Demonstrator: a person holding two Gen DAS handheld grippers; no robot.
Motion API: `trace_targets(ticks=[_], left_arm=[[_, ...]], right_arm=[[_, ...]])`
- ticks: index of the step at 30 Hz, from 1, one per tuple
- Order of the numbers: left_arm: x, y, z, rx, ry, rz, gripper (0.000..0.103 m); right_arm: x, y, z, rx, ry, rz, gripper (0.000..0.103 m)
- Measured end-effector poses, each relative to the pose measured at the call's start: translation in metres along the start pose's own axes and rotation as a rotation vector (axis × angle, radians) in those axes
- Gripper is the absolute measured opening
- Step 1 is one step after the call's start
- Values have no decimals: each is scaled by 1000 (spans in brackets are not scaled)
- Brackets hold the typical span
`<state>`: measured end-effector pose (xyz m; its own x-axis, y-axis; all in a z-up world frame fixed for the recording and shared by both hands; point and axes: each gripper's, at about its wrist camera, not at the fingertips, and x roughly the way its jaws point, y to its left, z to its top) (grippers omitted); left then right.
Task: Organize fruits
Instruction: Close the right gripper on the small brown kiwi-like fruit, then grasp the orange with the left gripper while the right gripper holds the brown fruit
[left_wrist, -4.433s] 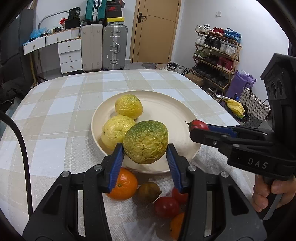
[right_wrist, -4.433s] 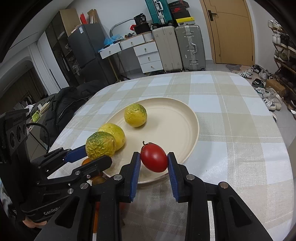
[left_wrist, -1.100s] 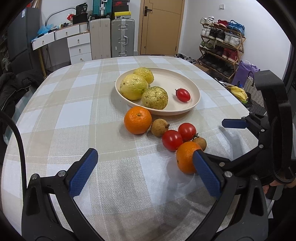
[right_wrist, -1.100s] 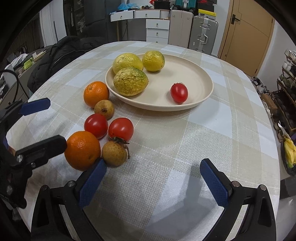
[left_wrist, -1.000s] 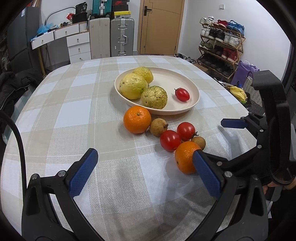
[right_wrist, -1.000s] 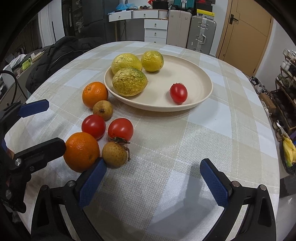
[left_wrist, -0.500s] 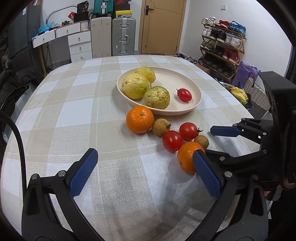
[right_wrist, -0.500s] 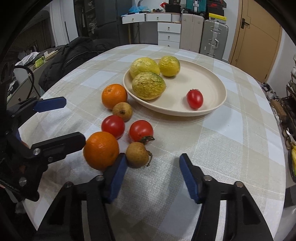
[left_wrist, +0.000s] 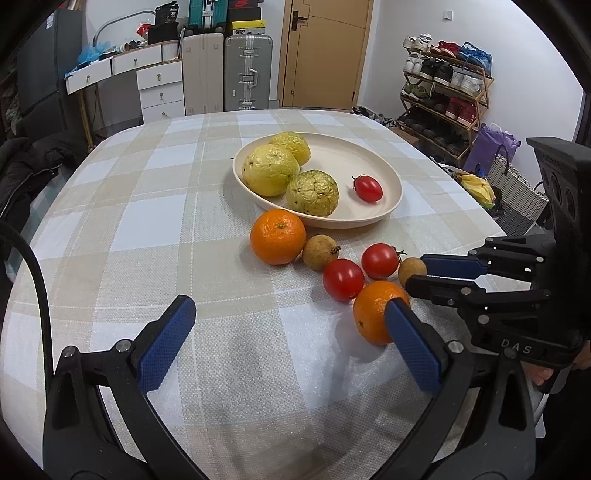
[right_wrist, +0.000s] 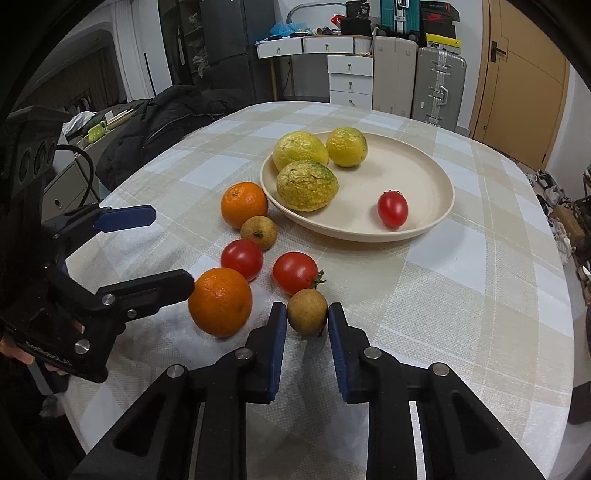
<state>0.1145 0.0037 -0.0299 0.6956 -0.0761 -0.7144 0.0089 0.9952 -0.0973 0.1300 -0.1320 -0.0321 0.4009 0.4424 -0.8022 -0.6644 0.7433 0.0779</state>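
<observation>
The right gripper (right_wrist: 307, 325) has just been closing, and its jaws now press on both sides of the small brown fruit (right_wrist: 307, 311), which sits on the desk (right_wrist: 424, 302) beside a tomato (right_wrist: 294, 272) and the near orange (right_wrist: 220, 302). The left gripper (left_wrist: 284, 339) hangs with its jaws spread wide and nothing between them, its right finger just in front of that orange.

To do this pick well, lift the brown fruit straight up before carrying it, so the stem and the tomato beside it are not dragged along. Then take it over the rim of the plate (right_wrist: 439, 221) and set it in the bare part, clear of the three wrinkled yellow-green fruits (right_wrist: 306, 184) and the red tomato (right_wrist: 392, 208) already there.
</observation>
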Motion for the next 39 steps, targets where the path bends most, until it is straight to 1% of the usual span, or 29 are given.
trace_targets(ticks=[3, 10, 13, 21, 25, 30, 31, 33, 35, 38, 39], left_arm=[[0, -1, -1, 0, 1, -7, 102], [-2, -3, -1, 6, 2, -9, 102], [-2, -5, -1, 9, 3, -11, 102], [-5, -13, -2, 33, 8, -28, 102], [-5, -16, -4, 46, 14, -50, 102], [-8, -23, -6, 64, 26, -101, 100], [-8, -25, -6, 67, 29, -110, 98], [-8, -29, -7, 71, 36, -131, 91], [-7, -31, -9, 63, 56, -168, 75], [-4, -34, -11, 53, 78, -207, 64], [-3, -35, -12, 55, 80, -210, 64]], right_arm=[[5, -4, -1, 12, 13, 17, 24], [11, -3, -1, 19, 18, 8, 24], [8, -5, -1, 20, 7, 15, 24], [-14, -16, 4, 51, -59, 15, 24], [-16, -20, 5, 60, -64, 7, 24], [-16, -20, 4, 61, -63, 6, 24], [-16, -20, 5, 61, -61, 5, 24], [-16, -20, 5, 60, -60, 3, 24], [-16, -19, 5, 60, -60, 3, 24], [-16, -19, 5, 59, -60, 2, 24], [-16, -19, 5, 59, -59, 1, 24]])
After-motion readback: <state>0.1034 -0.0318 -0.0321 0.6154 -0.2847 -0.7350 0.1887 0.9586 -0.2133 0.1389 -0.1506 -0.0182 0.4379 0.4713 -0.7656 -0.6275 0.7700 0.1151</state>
